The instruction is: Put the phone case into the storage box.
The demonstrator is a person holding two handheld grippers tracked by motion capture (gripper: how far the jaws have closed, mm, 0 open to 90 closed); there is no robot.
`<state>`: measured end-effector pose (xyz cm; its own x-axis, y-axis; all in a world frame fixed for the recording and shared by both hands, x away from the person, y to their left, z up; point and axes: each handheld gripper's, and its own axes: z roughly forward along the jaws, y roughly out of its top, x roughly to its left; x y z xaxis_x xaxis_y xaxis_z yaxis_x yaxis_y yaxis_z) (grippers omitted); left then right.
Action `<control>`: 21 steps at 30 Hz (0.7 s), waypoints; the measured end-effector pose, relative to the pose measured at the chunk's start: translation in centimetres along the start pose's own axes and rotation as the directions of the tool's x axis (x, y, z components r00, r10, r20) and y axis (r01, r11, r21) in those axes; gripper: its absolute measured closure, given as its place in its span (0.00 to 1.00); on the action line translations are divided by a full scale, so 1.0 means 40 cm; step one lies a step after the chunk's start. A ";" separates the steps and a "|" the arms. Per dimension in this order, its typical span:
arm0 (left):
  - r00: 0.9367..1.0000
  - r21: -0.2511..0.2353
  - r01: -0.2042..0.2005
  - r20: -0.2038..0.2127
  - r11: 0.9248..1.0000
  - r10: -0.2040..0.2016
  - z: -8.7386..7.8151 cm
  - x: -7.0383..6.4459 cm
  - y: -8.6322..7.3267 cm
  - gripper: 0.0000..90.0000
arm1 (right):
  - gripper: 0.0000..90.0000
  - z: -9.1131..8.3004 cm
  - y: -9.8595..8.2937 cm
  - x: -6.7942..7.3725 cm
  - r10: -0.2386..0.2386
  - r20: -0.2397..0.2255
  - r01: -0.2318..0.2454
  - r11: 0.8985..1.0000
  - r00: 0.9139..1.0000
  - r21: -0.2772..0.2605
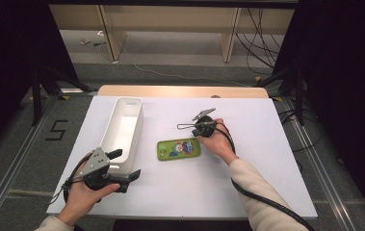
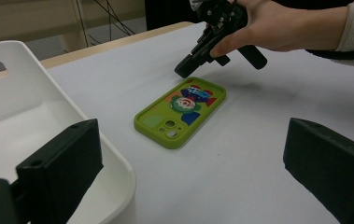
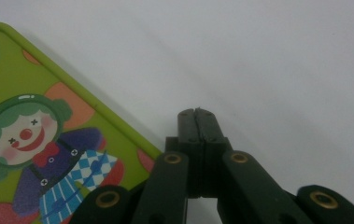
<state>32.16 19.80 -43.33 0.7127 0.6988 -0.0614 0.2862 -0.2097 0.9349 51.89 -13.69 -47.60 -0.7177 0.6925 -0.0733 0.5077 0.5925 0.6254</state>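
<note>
A green phone case [image 1: 179, 148] with a clown picture lies flat in the middle of the white table [image 1: 252, 178]. My right gripper [image 1: 198, 132] is shut with nothing between its jaws. It points down just beyond the case's far right corner, and the right gripper view shows its closed tip [image 3: 198, 116] over bare table beside the case [image 3: 34, 140]. My left gripper [image 1: 124, 164] stands wide open at the near end of the white bin [image 1: 122, 127]. In the left gripper view the case [image 2: 181, 112] lies ahead of that gripper [image 2: 193, 186], with the right gripper [image 2: 202, 51] behind it.
The long, empty white bin [image 2: 20, 116] runs front to back left of the case. A wooden strip [image 1: 180, 91] edges the table's far side. Cables [image 1: 259, 38] and wooden shelf legs [image 1: 110, 33] are on the floor beyond, and dark curtains stand at both sides.
</note>
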 end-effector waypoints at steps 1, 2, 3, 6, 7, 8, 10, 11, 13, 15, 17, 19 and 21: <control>1.000 0.000 0.001 0.001 1.000 -0.001 0.000 0.000 0.000 0.05 | 1.00 0.000 0.000 0.000 -0.002 -0.003 0.002 1.000 1.000 -0.001; 1.000 0.000 0.001 0.001 1.000 -0.001 0.001 0.000 0.000 0.05 | 1.00 0.001 0.001 0.000 -0.006 -0.007 0.006 1.000 1.000 -0.005; 1.000 0.000 0.001 0.001 1.000 -0.001 0.001 0.000 0.000 0.05 | 1.00 0.000 0.002 0.002 -0.007 -0.010 0.007 1.000 1.000 -0.005; 1.000 0.002 0.003 0.000 1.000 -0.003 0.002 0.000 0.000 0.05 | 1.00 0.004 0.008 0.007 -0.030 -0.022 0.030 1.000 0.999 -0.004; 1.000 0.002 0.004 0.001 1.000 -0.004 0.002 0.000 0.000 0.05 | 1.00 0.006 0.009 0.009 -0.031 -0.022 0.031 1.000 0.999 -0.001; 1.000 0.003 0.003 0.001 1.000 -0.003 0.001 0.000 0.000 0.05 | 1.00 0.008 0.010 0.010 -0.035 -0.022 0.035 0.999 0.999 0.003; 1.000 0.003 0.003 0.000 1.000 -0.003 0.001 0.000 0.000 0.05 | 1.00 0.012 0.012 0.012 -0.041 -0.023 0.042 0.999 0.999 0.006; 1.000 0.003 0.003 0.000 1.000 -0.003 0.000 0.000 0.000 0.05 | 1.00 0.012 0.012 0.013 -0.042 -0.021 0.042 0.999 0.999 0.010; 1.000 0.003 0.004 0.001 1.000 -0.004 0.000 0.001 0.000 0.05 | 1.00 0.011 0.013 0.014 -0.043 -0.024 0.043 0.999 0.999 0.013; 1.000 0.003 0.004 0.001 1.000 -0.004 0.000 0.000 0.000 0.05 | 1.00 0.010 0.014 0.016 -0.057 -0.028 0.058 0.998 0.998 0.018; 1.000 0.004 0.003 0.001 1.000 -0.003 0.001 0.000 -0.001 0.05 | 1.00 0.009 0.014 0.020 -0.066 -0.032 0.067 0.997 0.997 0.024; 1.000 0.004 0.003 0.001 1.000 -0.003 0.001 0.000 0.000 0.05 | 1.00 0.007 0.015 0.025 -0.081 -0.033 0.082 0.996 0.996 0.031; 1.000 0.005 0.002 0.001 1.000 -0.002 0.001 0.000 0.000 0.05 | 1.00 0.006 0.015 0.030 -0.091 -0.037 0.092 0.995 0.995 0.034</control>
<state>32.20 19.78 -43.37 0.7125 0.6987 -0.0640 0.2914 -0.2117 0.9329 51.48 -12.40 -47.50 -0.7777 0.6204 -0.1013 0.4554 0.6671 0.5895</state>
